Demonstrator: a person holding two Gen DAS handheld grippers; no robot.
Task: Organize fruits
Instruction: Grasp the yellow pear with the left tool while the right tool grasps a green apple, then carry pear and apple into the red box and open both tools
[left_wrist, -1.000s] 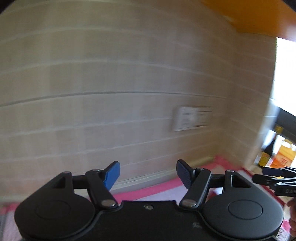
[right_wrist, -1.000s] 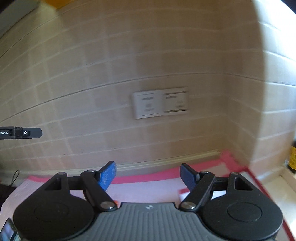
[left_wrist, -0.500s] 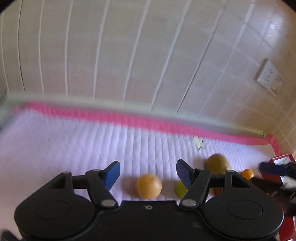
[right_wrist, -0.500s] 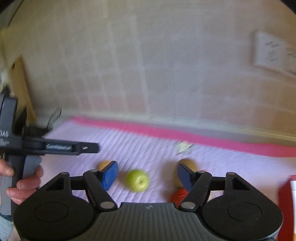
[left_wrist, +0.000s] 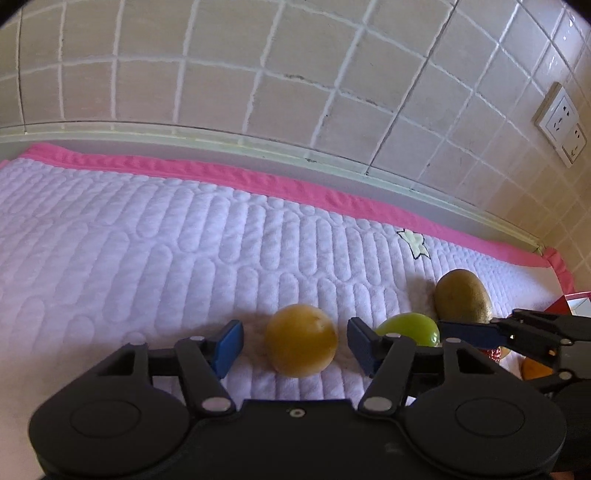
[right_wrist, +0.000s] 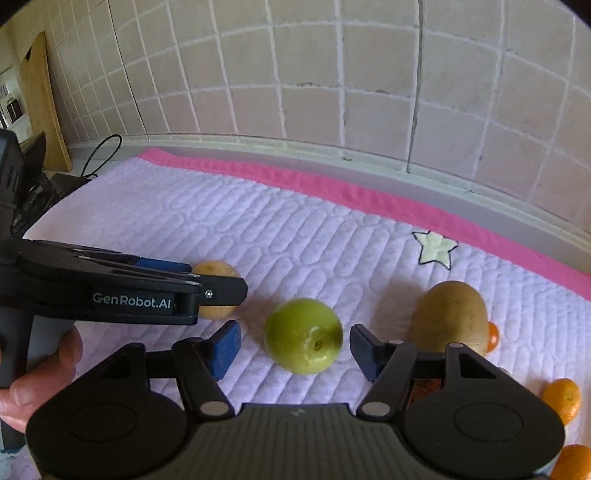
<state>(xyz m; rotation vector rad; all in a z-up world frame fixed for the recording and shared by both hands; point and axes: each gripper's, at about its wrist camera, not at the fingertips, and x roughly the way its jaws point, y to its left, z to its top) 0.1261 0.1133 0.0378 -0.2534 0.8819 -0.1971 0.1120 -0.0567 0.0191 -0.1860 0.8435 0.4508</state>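
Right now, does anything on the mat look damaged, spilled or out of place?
Nothing stands out. The yellow fruit, green fruit and kiwi lie whole on the quilted mat, loose and unsorted. Both grippers' jaws are closing, left gripper around the yellow fruit, right gripper around the green, neither pressing yet.

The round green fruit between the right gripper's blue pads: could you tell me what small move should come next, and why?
Probably ease the right gripper a little further forward and let its closing jaws meet the round green fruit. The fruit sits centred between the blue pads on the quilted white mat, with a gap on each side.
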